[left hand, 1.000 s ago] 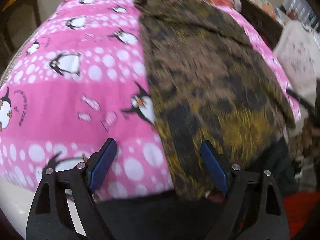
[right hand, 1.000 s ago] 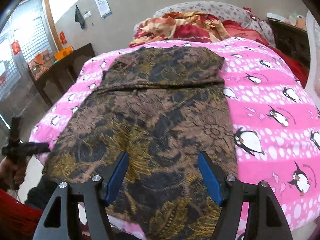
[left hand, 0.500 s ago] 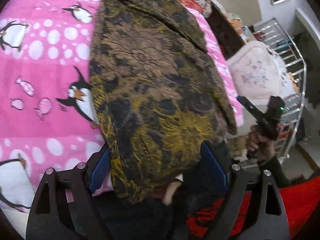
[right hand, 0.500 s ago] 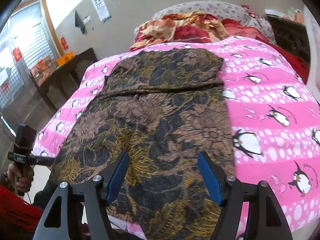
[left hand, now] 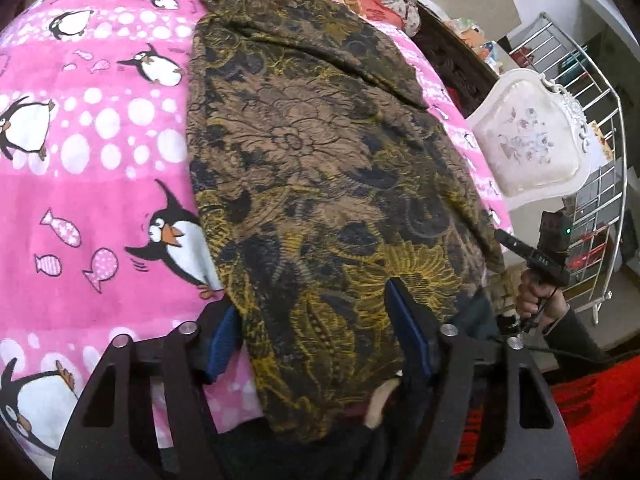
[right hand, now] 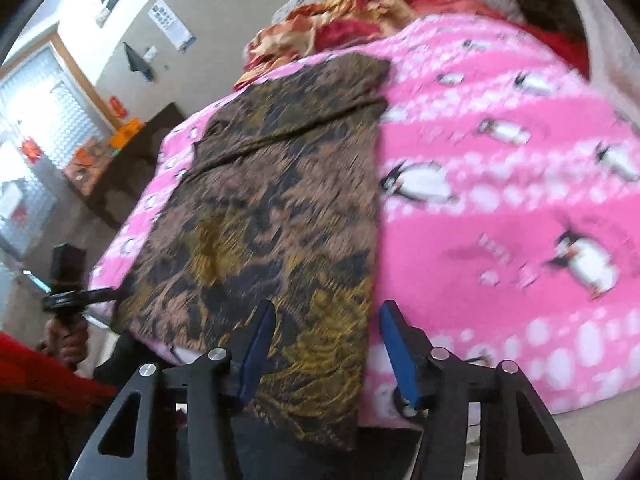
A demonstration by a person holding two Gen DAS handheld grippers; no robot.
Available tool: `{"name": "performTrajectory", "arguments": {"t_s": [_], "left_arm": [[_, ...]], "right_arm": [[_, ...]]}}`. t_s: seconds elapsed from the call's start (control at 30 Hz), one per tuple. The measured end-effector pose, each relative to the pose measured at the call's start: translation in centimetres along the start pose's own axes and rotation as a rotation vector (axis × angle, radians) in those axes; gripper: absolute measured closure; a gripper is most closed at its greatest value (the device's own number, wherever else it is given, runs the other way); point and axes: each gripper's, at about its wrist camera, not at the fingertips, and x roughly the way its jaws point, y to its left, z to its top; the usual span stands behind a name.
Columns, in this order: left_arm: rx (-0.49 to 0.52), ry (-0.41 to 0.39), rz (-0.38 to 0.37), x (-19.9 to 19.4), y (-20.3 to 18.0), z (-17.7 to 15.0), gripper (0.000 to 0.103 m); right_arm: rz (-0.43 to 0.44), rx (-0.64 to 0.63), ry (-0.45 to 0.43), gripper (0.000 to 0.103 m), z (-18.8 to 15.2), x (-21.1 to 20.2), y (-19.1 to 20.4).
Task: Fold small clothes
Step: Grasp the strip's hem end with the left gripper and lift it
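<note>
We stand at the foot of the pink penguin-print bedspread (left hand: 100, 184), both tools over the garment's near hem.

The brown-and-gold floral patterned garment (left hand: 320, 168) lies flat, its long axis running away from us toward the pillows. Our left gripper (left hand: 316, 320) straddles the hem's left corner, our right gripper (right hand: 328, 344) its right corner, equally near; both sets of blue-padded jaws gape wide, holding nothing.
</note>
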Motion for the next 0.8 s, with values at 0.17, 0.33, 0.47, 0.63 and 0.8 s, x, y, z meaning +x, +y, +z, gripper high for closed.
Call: {"name": "performTrajectory", "arguments": {"t_s": [0.17,0.33,0.47,0.63,0.8], "left_arm": [[-0.004,-0.004,0.010,-0.1,-0.1,-0.4,0.051],[-0.041,-0.013,0.014,0.0,0.5,-0.3,0.052],[-0.031,-0.027,0.035,0.4,-0.1,0.1,0.052],[-0.096,-0.057,0.052,0.0,0.3,0.4,0.099],[-0.138,-0.134,0.043,-2.7,0.7,0.4,0.100]], "right_arm": [[0.265,0.092,0.017,0.056,-0.2,0.0,-1.6],[0.321,0.146,0.012,0.062,-0.9,0.5,-2.5],[0.308,0.088,0.025,0.064,-0.9,0.9,-1.5],[0.252,0.002,0.028,0.079,-0.4,1.2,-0.2],[0.353,-0.002,-0.146,0.098,0.2,-2.5,0.4]]}}
